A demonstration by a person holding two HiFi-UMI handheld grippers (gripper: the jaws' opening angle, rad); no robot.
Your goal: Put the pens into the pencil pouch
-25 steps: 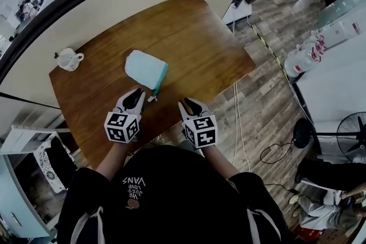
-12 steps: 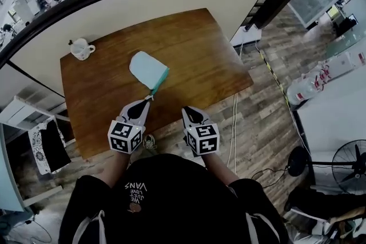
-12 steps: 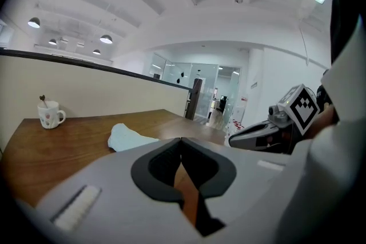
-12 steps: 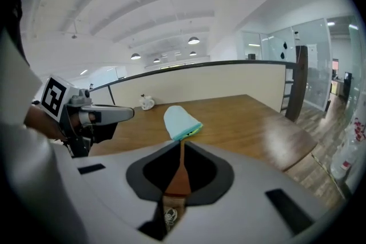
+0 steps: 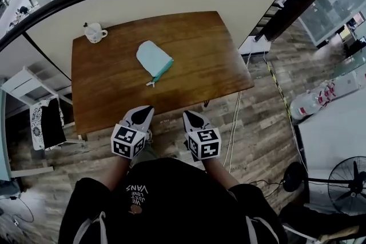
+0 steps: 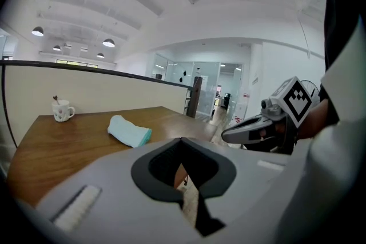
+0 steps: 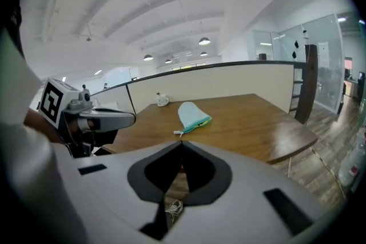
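Presumably soft and light, the pouch is best pinched at its zipper edge (left gripper and right gripper closed, empty).

A pencil pouch and a mug sit well apart on the table.

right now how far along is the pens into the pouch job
Looks about finished. Done: no pens lie loose on the wooden table; only the teal pencil pouch and a mug sit there. What is inside the pouch can't be seen. In hand: nothing; left gripper and right gripper are shut and empty, off the table's near edge. Left: nothing visible.
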